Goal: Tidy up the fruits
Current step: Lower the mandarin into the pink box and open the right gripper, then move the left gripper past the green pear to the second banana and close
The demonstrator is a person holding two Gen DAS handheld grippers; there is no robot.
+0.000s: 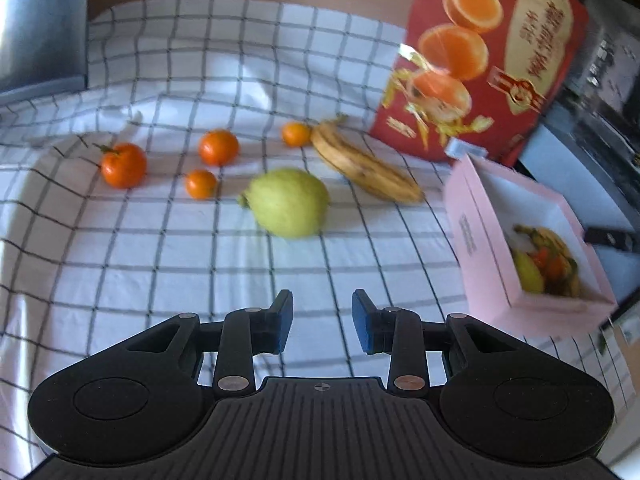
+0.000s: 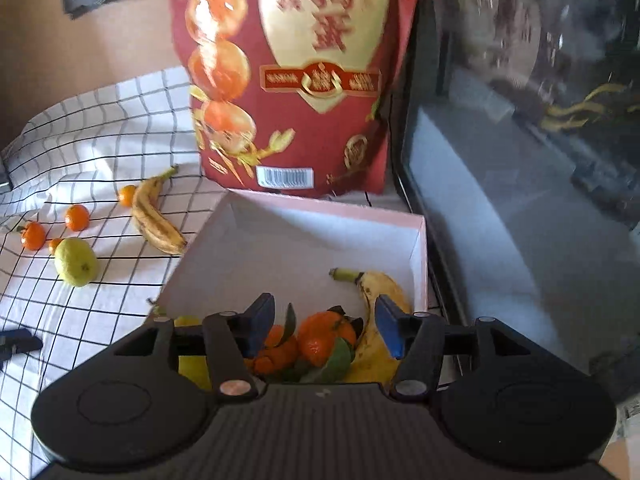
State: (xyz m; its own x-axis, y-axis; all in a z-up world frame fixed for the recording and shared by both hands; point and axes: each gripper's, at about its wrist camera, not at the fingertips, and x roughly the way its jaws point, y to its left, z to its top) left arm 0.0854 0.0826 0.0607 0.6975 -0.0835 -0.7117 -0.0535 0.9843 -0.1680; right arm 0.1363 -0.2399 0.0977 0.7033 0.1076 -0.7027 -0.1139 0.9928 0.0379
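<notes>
Right gripper point(image 2: 325, 330) agape over pink box point(image 2: 419, 264) (fruit inside) — empty

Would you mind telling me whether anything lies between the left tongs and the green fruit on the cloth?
Nothing visible does. The left tongs are open, and only bare checked cloth lies between them and the green fruit straight ahead; the banana and tangerines sit beyond it.

Left gripper point(image 1: 322, 322), jaws apart: bare checked cloth point(image 1: 160, 264) ahead to 12 o'clock, then green fruit point(image 1: 289, 201). Pink box point(image 1: 496, 264) blocks 2 o'clock, red bag point(image 1: 480, 60) behind it. Right gripper point(image 2: 325, 330): far half of the box floor point(image 2: 288, 248) free at 12; dark cabinet point(image 2: 520, 160) walls 2 o'clock.
</notes>
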